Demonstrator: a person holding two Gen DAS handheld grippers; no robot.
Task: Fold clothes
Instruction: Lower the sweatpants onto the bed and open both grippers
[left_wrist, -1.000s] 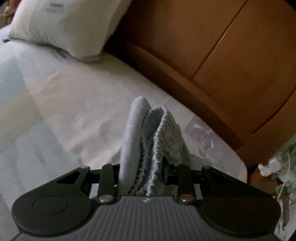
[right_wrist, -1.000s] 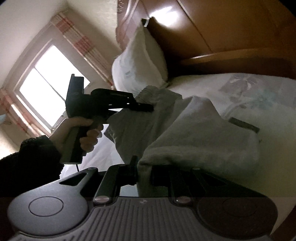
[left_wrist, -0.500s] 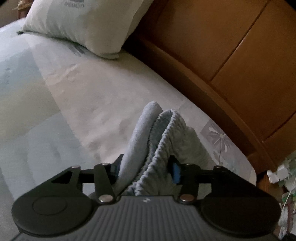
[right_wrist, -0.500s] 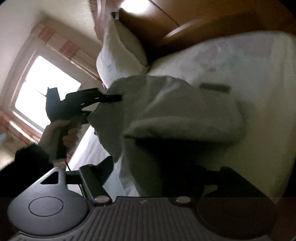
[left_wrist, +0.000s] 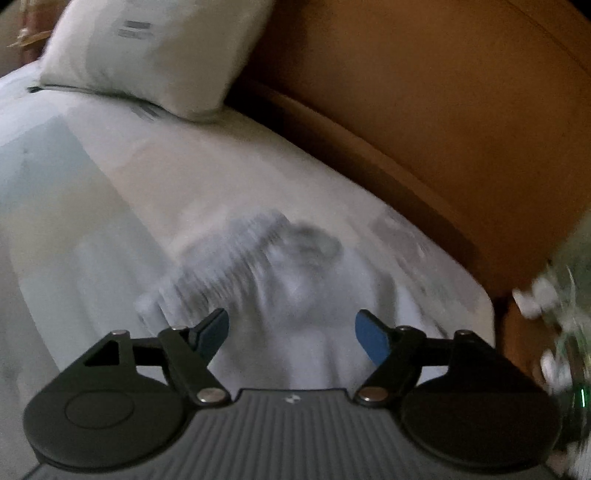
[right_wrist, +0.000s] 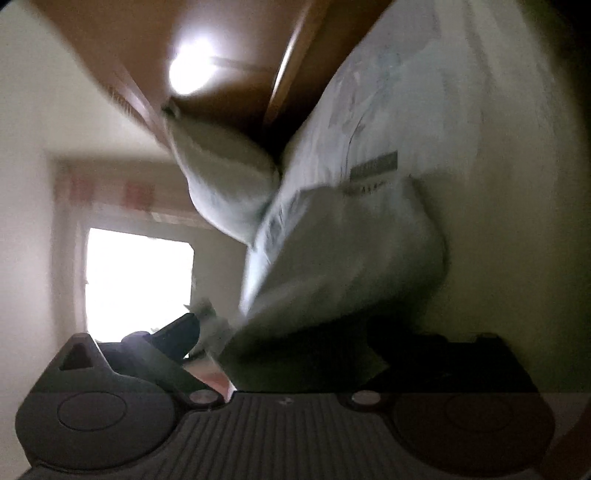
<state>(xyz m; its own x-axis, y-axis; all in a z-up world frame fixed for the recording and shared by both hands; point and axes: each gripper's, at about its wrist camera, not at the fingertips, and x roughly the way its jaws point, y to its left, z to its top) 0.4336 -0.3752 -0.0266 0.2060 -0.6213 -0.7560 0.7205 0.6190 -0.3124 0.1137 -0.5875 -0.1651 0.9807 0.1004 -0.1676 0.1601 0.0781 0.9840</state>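
In the left wrist view the pillow (left_wrist: 147, 55) sits upper left. At lower centre the left tool (left_wrist: 291, 332) is opening – the grey garment (left_wrist: 280, 266) it pinched a second ago now lies free on the bed (left_wrist: 92, 206). The right tool (right_wrist: 295, 332) opens too, cloth between but unpressed. This fold seems laid down.

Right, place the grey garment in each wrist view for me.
Left wrist: grey garment low centre on the bed, beyond the left gripper, whose jaws are opening.
Right wrist: grey garment centre, reaching down to the right gripper.
Shared landmark: the pillow.
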